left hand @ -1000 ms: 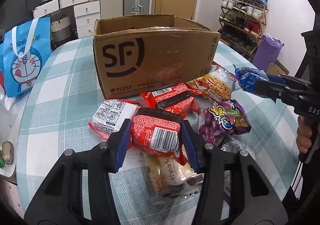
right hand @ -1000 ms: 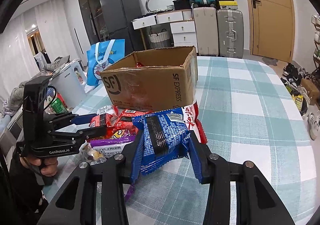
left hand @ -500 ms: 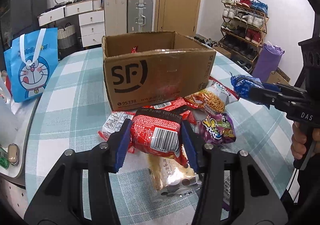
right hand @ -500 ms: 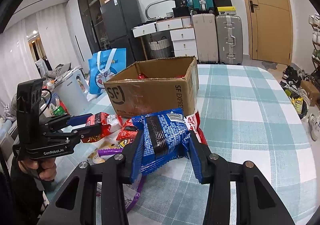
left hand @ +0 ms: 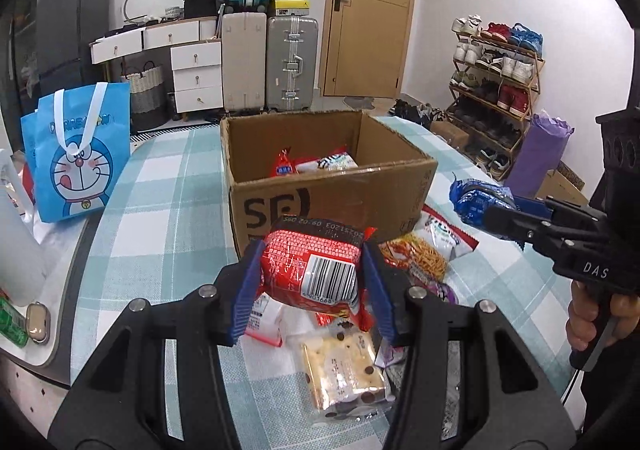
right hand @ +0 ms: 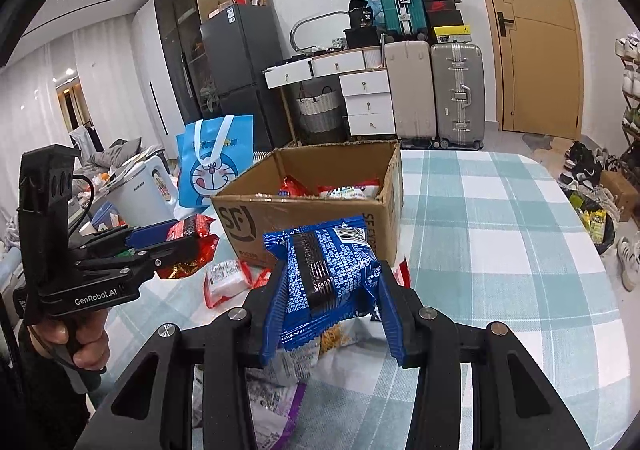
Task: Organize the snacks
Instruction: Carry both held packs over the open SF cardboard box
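My left gripper is shut on a red snack packet with a barcode, held in the air in front of the open cardboard box. The right gripper is shut on a blue snack packet, also lifted, near the box's front right corner. Each view shows the other gripper: the right one with the blue packet to the right, the left one with the red packet to the left. Red and white packets lie inside the box. Several loose snacks stay on the table below.
The round table has a teal checked cloth. A blue cartoon bag stands at its far left edge. A noodle-snack packet lies by the box's right front. A shoe rack, suitcases and drawers stand beyond.
Both grippers have risen with their packets, the left one more. The box's inside has come into view, and the loose snacks now lie lower in both views.
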Tool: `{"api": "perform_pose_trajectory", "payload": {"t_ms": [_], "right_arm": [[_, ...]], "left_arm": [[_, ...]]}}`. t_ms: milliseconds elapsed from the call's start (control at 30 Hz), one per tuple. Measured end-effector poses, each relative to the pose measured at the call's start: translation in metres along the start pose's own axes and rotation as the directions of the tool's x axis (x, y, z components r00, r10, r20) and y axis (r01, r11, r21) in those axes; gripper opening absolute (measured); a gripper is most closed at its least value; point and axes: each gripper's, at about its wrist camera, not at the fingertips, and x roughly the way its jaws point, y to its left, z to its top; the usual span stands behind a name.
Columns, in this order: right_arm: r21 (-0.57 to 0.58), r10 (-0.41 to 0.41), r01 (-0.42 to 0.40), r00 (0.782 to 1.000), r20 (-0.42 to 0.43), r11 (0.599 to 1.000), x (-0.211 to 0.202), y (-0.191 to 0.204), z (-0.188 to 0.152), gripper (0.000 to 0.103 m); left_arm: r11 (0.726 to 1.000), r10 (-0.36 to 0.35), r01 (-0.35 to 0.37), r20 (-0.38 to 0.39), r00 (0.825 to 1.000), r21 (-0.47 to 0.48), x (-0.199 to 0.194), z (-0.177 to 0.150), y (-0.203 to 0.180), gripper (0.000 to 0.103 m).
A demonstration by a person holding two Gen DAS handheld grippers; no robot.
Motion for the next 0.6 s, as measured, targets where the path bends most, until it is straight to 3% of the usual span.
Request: {"api": "perform_pose_trajectory", "payload": {"t_ms": [600], "right_arm": [[0.003, 0.003, -0.003, 1.0, 0.027, 1.0, 0.026, 0.007, 0.045, 0.042]], "left_arm": [[0.998, 0.056, -0.055, 0.054, 0.997, -0.02, 0.007, 0.062, 0.0, 0.046]]}}
